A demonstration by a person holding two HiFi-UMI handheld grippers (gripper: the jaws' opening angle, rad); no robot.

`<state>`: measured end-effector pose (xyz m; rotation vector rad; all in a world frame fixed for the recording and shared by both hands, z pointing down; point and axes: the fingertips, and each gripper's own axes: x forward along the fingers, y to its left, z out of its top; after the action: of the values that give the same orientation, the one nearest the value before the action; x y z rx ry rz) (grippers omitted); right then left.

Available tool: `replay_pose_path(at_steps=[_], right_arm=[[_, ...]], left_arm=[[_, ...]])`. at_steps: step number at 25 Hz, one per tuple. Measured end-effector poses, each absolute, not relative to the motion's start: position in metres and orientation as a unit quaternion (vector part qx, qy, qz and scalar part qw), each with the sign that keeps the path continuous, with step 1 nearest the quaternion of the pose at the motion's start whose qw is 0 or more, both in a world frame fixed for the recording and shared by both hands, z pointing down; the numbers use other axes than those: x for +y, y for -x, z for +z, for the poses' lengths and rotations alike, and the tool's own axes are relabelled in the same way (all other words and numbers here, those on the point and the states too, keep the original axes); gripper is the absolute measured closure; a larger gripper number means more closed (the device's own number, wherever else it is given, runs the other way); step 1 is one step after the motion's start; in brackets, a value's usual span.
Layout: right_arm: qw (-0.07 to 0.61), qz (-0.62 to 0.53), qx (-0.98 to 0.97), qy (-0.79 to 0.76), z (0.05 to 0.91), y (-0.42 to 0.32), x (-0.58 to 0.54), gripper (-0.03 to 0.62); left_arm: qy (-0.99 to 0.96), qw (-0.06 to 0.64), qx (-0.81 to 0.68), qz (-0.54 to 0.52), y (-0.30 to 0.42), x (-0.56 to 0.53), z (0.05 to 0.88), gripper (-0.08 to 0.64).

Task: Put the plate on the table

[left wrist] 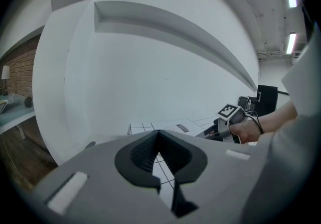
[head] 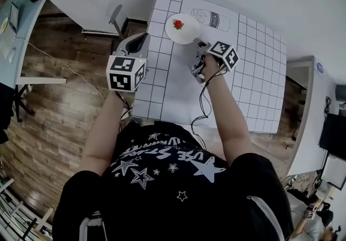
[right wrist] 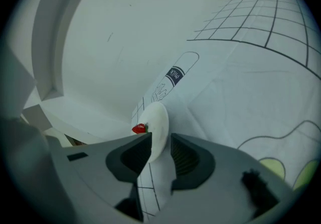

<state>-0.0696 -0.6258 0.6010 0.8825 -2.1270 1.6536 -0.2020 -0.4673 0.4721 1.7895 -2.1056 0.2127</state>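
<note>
A white plate (head: 183, 28) with a red strawberry (head: 178, 24) on it is over the far left part of the grid-patterned table (head: 254, 72). My right gripper (head: 199, 45) is shut on the plate's near rim. In the right gripper view the plate (right wrist: 158, 127) stands edge-on between the jaws of the right gripper (right wrist: 160, 147), with the strawberry (right wrist: 139, 128) at its left. I cannot tell whether the plate touches the cloth. My left gripper (head: 141, 37) hovers at the table's left edge, shut and empty, its tips (left wrist: 158, 135) meeting.
A milk bottle drawing (head: 213, 18) lies on the cloth just beyond the plate. Left of the table are wooden floor (head: 59, 99) and a grey chair part (head: 114, 15). A white wall (left wrist: 150, 67) rises behind the table. The right hand and its marker cube (left wrist: 229, 112) show in the left gripper view.
</note>
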Motion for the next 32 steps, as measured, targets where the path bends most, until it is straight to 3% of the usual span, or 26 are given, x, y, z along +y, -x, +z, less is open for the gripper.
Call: replay_pose_path(at_steps=[10,16,23,28,32], right_arm=[[0.066,0.574,-0.758,-0.303,0.532,0.057,-0.551,0.479],[0.022,0.565,-0.769,-0.298,0.505,0.052,-0.498,0.554],[-0.058,0.519,-0.808,-0.275,0.478,0.011,-0.415,0.574],[-0.073,0.548,-0.78,-0.293,0.459,0.003,-0.38,0.575],[-0.076,0.532,-0.797,-0.275,0.445,0.001,-0.351,0.575]], left_arm=[[-0.674,0.166,-0.717,0.053,0.195,-0.401,0.445,0.551],[-0.701,0.154,-0.695,0.048,0.182,-0.361,0.44,0.551],[-0.73,0.13,-0.67,0.019,0.141,-0.298,0.451,0.551],[-0.766,0.131,-0.628,0.046,0.13,-0.293,0.436,0.551],[-0.79,0.146,-0.596,0.005,0.112,-0.277,0.427,0.551]])
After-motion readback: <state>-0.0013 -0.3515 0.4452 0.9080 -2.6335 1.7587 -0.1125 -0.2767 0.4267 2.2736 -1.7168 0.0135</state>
